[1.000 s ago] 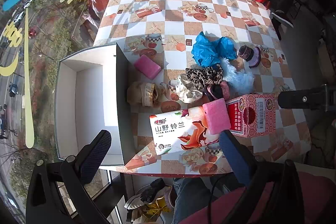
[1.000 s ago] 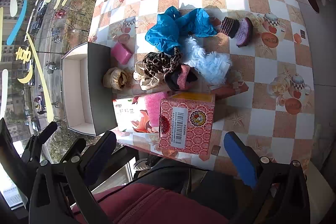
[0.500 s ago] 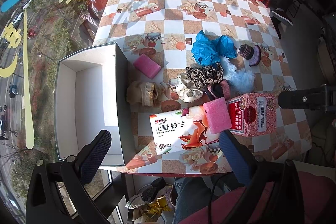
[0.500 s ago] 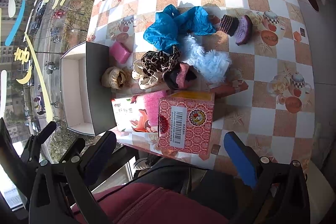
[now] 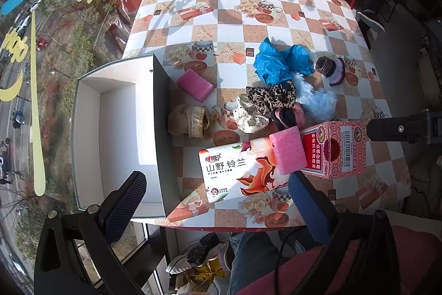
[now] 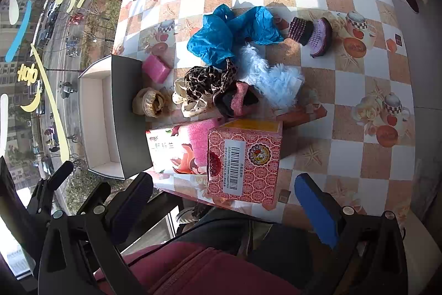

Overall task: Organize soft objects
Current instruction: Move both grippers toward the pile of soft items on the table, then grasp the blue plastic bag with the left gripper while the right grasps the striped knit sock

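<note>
Both spread wide and empty above the near edge of the desk (image 5: 276, 4): left gripper (image 5: 215, 198), right gripper (image 6: 221, 195). Just right of the open box (image 5: 116, 129), on the desk: beige scrunchie (image 5: 187, 120), pink sponge (image 5: 194, 85), leopard scrunchie (image 5: 272, 98), blue bag (image 5: 276, 62).

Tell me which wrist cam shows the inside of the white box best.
Left wrist: it looks nearly straight down into the white box, showing floor and inner walls. Right wrist shows the box obliquely at frame edge, with its dark side wall facing the camera.
</note>
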`<state>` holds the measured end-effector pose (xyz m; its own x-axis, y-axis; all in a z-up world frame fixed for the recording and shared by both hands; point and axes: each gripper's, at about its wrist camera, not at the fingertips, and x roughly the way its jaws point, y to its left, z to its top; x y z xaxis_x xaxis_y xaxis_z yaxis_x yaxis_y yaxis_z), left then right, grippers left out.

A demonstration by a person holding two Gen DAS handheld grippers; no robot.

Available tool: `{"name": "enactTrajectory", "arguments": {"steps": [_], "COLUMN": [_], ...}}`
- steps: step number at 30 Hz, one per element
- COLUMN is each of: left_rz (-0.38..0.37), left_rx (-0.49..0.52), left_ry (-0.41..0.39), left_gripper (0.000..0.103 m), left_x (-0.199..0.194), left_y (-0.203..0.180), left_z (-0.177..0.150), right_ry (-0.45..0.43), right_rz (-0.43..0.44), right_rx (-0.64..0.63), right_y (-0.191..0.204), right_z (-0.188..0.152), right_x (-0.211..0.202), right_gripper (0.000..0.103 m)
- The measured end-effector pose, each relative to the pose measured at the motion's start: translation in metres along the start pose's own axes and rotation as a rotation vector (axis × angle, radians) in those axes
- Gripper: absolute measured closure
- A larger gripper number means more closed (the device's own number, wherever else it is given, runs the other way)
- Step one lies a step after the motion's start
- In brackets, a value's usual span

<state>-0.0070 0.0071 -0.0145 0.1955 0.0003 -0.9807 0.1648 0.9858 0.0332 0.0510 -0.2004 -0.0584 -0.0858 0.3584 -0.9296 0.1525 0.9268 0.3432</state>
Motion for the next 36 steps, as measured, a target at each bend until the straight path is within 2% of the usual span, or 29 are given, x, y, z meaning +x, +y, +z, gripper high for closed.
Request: {"name": "enactTrajectory", "arguments": {"steps": [3,5,8,11,12,14,15,18,23,28,32,36], "left_rz": [-0.005,-0.035,-0.033,-0.025,-0.026,0.003,-0.029,-0.04,-0.108,-0.142,-0.141,-0.161], "left_rx": [0.015,0.041,0.062,0.085,0.09,0.127,0.134,0.169,0.211,0.195,0.177,0.134], "left_ry": [0.009,0.075,0.069,0.048,0.052,0.067,0.074,0.065,0.021,0.054,0.068,0.121], "left_gripper": [0.0,0.0,0.0,0.0,0.0,0.0,0.0,0.0,0.0,0.0,0.0,0.0], "left_x": [0.004,0.007,0.01,0.016,0.018,0.026,0.031,0.042,0.062,0.089,0.11,0.141], "left_y": [0.002,0.002,0.005,0.012,0.013,0.017,0.018,0.015,-0.01,-0.034,-0.054,-0.068], "left_z": [-0.003,0.003,0.007,0.019,0.02,0.032,0.035,0.052,0.089,0.125,0.149,0.167], "right_ry": [-0.024,-0.042,-0.09,-0.086,-0.097,-0.113,-0.112,-0.12,-0.133,-0.115,-0.115,-0.14], "right_rz": [-0.01,-0.011,-0.013,-0.027,0.002,-0.015,-0.026,-0.079,-0.127,-0.19,-0.193,-0.186], "right_rx": [0.003,0.011,0.029,0.079,0.09,0.129,0.153,0.219,0.28,0.277,0.251,0.214], "right_y": [-0.003,-0.005,-0.012,-0.021,-0.025,-0.034,-0.039,-0.054,-0.077,-0.098,-0.11,-0.118], "right_z": [0.001,0.002,0.006,0.01,0.011,0.013,0.013,0.013,0.012,0.023,0.044,0.072], "right_x": [0.0,-0.001,-0.005,-0.007,-0.007,-0.007,-0.006,-0.006,-0.007,0.002,0.015,0.024], "right_gripper": [0.0,0.0,0.0,0.0,0.0,0.0,0.0,0.0,0.0,0.0,0.0,0.0]}}
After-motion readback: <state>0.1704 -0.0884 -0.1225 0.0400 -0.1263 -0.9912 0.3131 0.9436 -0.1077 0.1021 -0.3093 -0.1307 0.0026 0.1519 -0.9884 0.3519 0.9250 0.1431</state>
